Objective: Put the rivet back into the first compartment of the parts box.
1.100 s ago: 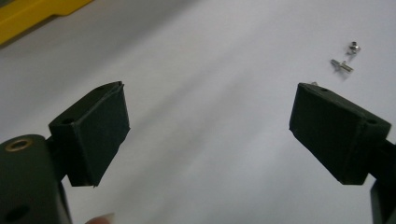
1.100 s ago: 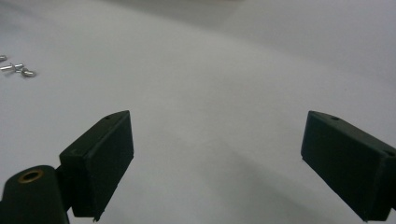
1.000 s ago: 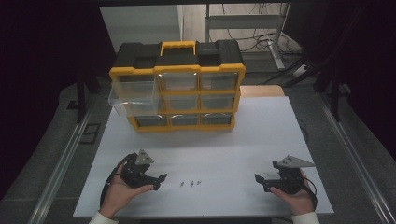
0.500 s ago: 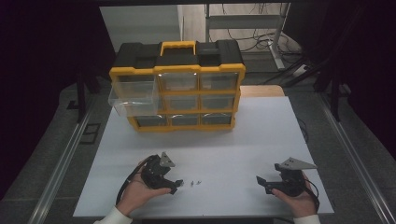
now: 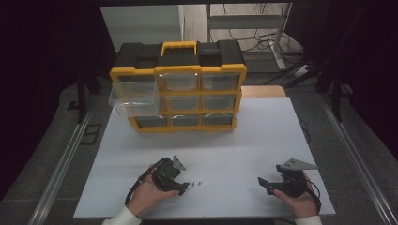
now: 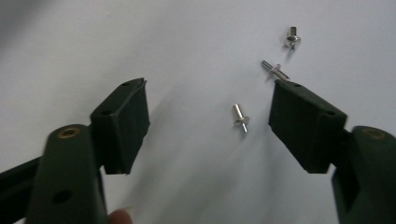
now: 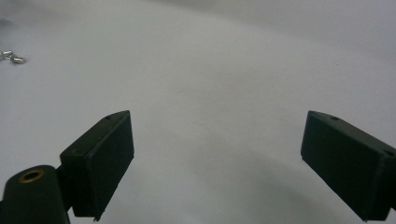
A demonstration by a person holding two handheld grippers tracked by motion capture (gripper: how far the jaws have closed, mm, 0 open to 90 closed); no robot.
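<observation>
Three small silver screws lie on the white table near its front. In the left gripper view the nearest screw lies between the jaws, closer to the right one. A second screw sits at that jaw's tip and a third screw lies beyond. My left gripper is open and holds nothing; the high view shows the left gripper just left of the screws. My right gripper rests at the front right, open and empty, over bare table.
A yellow and black drawer organizer stands at the back of the table. Its clear top-left drawer is pulled out toward the left. In the right gripper view the screws are far off at the left edge.
My left gripper has moved right along the table's front until the screws are at its open jaws. The right gripper has stayed put.
</observation>
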